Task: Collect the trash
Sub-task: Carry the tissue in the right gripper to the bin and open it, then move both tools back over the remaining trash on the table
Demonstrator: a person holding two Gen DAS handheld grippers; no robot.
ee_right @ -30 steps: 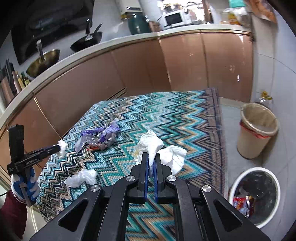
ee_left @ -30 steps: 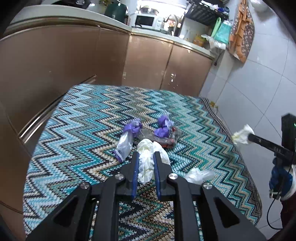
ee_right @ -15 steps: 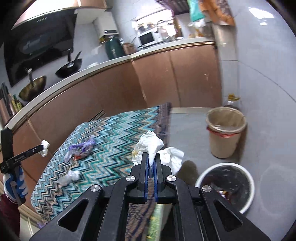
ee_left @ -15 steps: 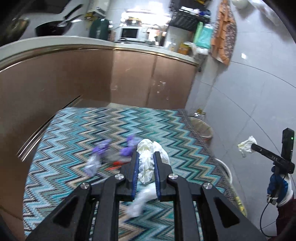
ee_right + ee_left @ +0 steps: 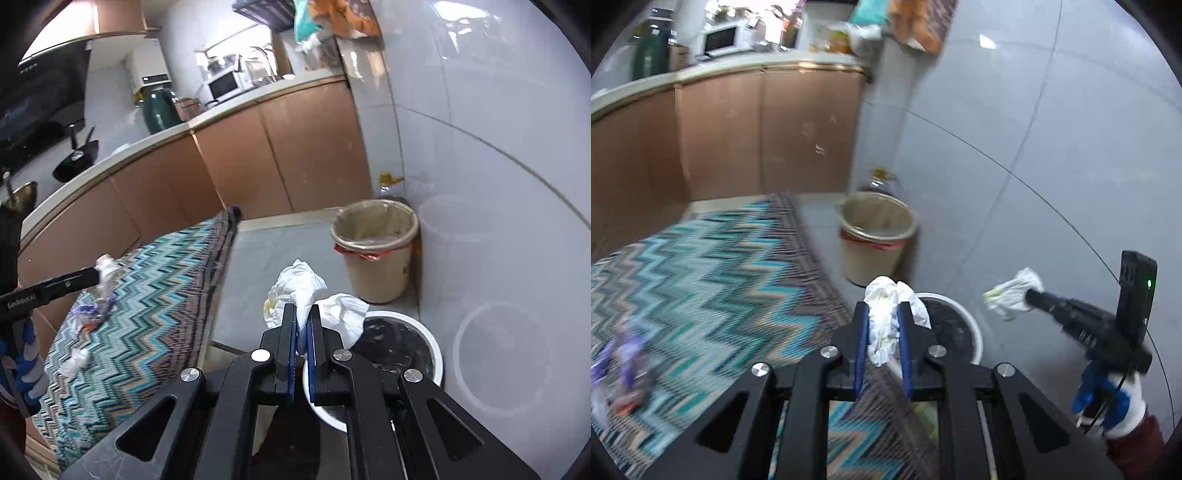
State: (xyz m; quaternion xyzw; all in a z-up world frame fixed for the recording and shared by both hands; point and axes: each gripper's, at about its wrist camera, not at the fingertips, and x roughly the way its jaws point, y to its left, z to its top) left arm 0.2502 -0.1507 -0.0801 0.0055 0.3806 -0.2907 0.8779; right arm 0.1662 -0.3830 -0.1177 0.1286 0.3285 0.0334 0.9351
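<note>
The zigzag-patterned counter (image 5: 147, 295) fills the left side, with a purple wrapper (image 5: 88, 314) and a small white scrap (image 5: 74, 362) lying on it. On the floor near the wall stand a beige bin (image 5: 376, 258) and, closer, a white-rimmed bin (image 5: 424, 343) with a dark inside. The right claw (image 5: 302, 325) is pinching a crumpled white tissue (image 5: 299, 284) above this bin's edge. The left claw (image 5: 882, 325) is pinching another white tissue wad (image 5: 882, 317), also beside the white-rimmed bin.
</note>
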